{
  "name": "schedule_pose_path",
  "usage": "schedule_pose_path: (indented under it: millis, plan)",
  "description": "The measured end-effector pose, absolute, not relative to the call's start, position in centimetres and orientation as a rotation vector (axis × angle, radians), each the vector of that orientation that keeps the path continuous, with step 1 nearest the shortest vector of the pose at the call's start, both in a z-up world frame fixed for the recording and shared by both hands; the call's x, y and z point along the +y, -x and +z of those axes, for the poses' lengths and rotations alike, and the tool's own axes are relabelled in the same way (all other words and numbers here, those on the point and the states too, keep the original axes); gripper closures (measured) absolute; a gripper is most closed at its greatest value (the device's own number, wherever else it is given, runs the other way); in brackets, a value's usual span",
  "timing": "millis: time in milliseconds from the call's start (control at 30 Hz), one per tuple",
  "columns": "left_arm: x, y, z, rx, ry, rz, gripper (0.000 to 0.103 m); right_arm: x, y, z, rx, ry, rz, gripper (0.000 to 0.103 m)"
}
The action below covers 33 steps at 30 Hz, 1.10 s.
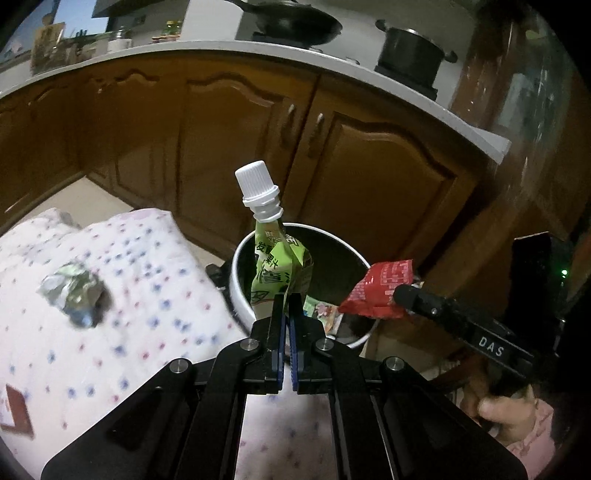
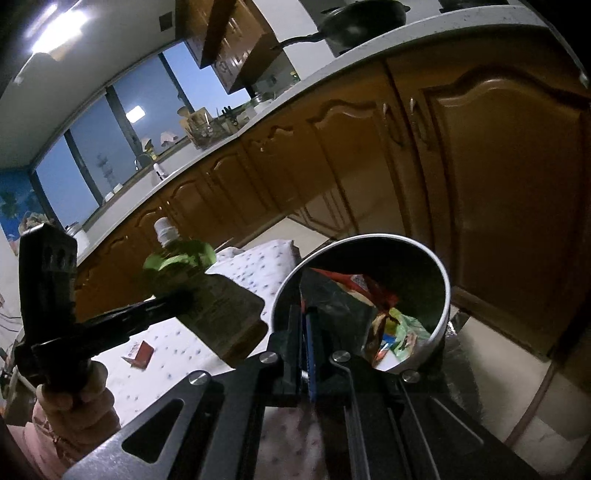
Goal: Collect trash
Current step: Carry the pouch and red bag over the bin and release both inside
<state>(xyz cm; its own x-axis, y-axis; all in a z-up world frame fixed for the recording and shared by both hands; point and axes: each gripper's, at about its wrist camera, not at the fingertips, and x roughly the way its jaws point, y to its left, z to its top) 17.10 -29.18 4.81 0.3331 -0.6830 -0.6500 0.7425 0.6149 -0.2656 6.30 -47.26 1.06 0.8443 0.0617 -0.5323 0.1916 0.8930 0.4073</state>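
My left gripper point(image 1: 287, 301) is shut on a green drink pouch with a white cap point(image 1: 279, 258) and holds it upright over the near rim of the white trash bin point(image 1: 240, 254). My right gripper point(image 1: 400, 293) is shut on a red snack wrapper point(image 1: 380, 288) above the bin's right rim. In the right wrist view the right gripper point(image 2: 304, 314) pinches the wrapper point(image 2: 340, 306), which looks dark, over the bin point(image 2: 445, 295); the pouch point(image 2: 207, 291) hangs to the left in the left gripper point(image 2: 181, 299). A crumpled foil wrapper point(image 1: 72, 291) lies on the dotted tablecloth.
The table with white dotted cloth point(image 1: 147, 295) fills the left; a small red card point(image 2: 138, 354) lies on it. The bin holds several wrappers point(image 2: 402, 336). Brown kitchen cabinets point(image 1: 369, 177) stand behind, under a counter with a wok point(image 1: 291, 22) and a pot point(image 1: 410, 51).
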Motion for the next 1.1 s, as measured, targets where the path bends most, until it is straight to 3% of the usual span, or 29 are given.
schedule_pose_path:
  millis: [700,867,1000,1033,1067,1100]
  plan:
    - [-36.6,-20.3,0.4,0.903,-0.170,-0.910,0.102,-50.5,-10.7,-1.7,0.691,-0.483,-0.083,0.101]
    - [-37.1,-20.4,-0.2,0.920,-0.183,-0.903,0.101,-51.0,-11.5,-2.6,0.729,-0.502,-0.080,0.095]
    - [-36.9,-20.3,-0.3,0.942,-0.177,-0.902,0.086,-51.4,-11.1,-3.1,0.732,-0.527,-0.085,0.093]
    - [-36.7,-20.2,-0.3,0.939,-0.175,-0.898,0.077,-51.4,-11.0,-3.0,0.728,-0.529,-0.086,0.092]
    - [-36.4,-20.1,-0.2,0.934,-0.172,-0.890,0.069,-51.4,-10.8,-2.8,0.722,-0.535,-0.087,0.088]
    - [-36.2,-20.0,-0.1,0.930,-0.167,-0.887,0.068,-51.4,-10.5,-2.8,0.713,-0.545,-0.085,0.080]
